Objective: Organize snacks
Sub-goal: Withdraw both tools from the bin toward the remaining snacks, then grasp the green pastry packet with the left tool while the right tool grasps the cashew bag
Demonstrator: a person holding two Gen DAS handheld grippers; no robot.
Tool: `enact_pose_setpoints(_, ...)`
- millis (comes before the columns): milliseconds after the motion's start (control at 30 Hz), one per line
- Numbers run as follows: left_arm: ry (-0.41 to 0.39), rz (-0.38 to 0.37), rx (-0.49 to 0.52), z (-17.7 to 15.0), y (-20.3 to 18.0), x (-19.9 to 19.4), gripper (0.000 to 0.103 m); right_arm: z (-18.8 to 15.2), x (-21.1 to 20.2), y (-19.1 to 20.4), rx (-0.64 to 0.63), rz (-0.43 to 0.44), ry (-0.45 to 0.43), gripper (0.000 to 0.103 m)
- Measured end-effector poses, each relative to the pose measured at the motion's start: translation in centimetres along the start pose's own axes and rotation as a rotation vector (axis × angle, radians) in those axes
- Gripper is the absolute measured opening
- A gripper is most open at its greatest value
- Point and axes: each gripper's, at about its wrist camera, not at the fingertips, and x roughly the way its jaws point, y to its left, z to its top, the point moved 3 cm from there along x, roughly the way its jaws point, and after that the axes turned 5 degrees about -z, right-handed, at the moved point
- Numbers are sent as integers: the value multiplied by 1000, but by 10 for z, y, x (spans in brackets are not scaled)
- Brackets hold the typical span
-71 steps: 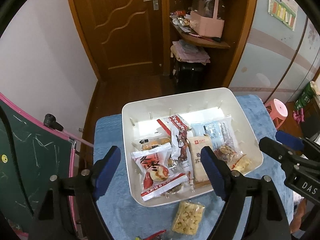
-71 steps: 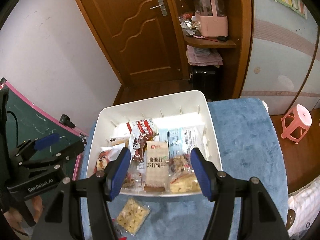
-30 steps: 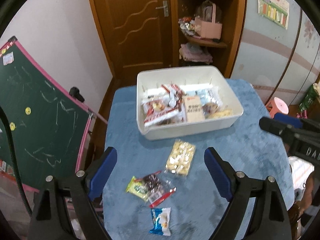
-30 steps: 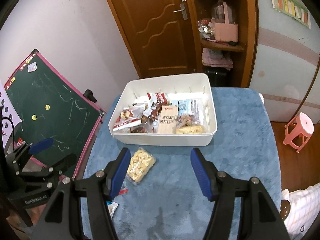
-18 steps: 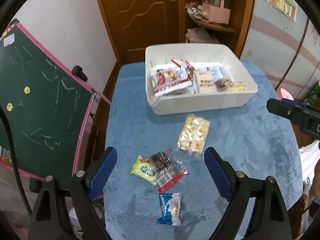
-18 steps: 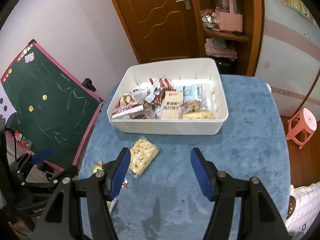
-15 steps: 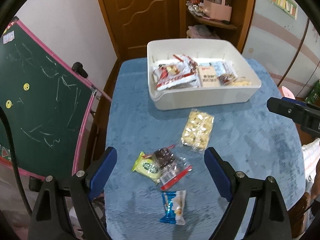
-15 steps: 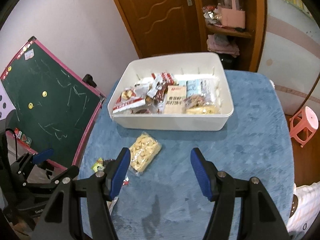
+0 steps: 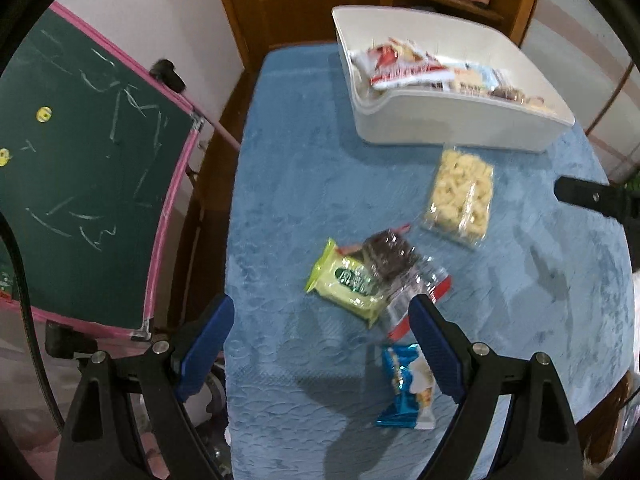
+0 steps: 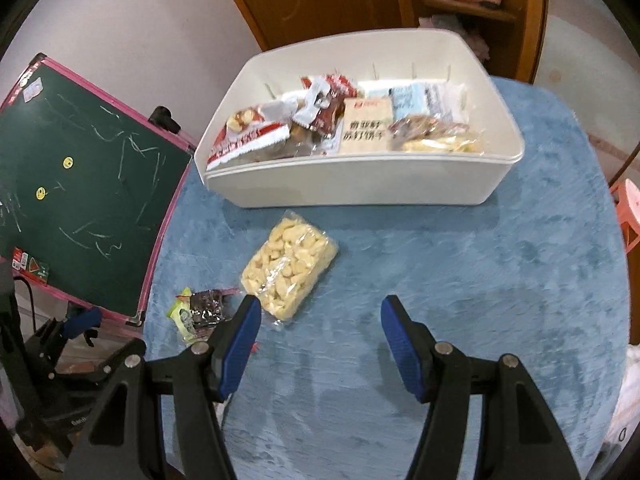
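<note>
The left gripper (image 9: 320, 344) is spread wide and carries nothing; it hangs over the near left part of the blue plush table cover (image 9: 288, 184). The right gripper (image 10: 320, 338) is likewise spread and empty, over bare cover in front of the white rectangular plastic bin (image 10: 360, 188).

The bin stands at the far side of the table and already holds a row of assorted packets. Four packets lie loose on the cover:

- Clear bag of pale yellow puffed pieces (image 10: 290, 266), just in front of the bin wall. It probably weighs little and crushes easily. Pinch a sealed end rather than the filled middle.
- Lime-green flat wrapper (image 9: 346, 284), near the left gripper's right finger.
- Clear packet with dark contents and a red edge (image 9: 396, 268), lying partly over the green wrapper. The film looks slick and limp; expect it to sag and possibly drag its neighbour.
- Blue foil packet (image 9: 406, 390), nearest the camera, beside the left gripper's right finger. The foil is likely slippery; take the crimped end seam.

All four appear light and soft. Take the overlapping packet first so that the green one is free. The plush cover yields, so a finger can probably press down and slide under an edge.
</note>
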Motion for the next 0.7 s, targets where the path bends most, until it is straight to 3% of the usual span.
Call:
enact_pose_setpoints(267, 71, -56, 35, 1, 5, 34, 88, 3, 42, 10, 73, 30, 78, 63)
enact_pose_setpoints(533, 149, -137, -108, 12, 36, 73, 88, 6, 70, 14, 126, 32, 122, 63)
enact_pose_setpoints(700, 202, -148, -117, 13, 36, 92, 88, 11, 84, 14, 163, 38, 140, 63)
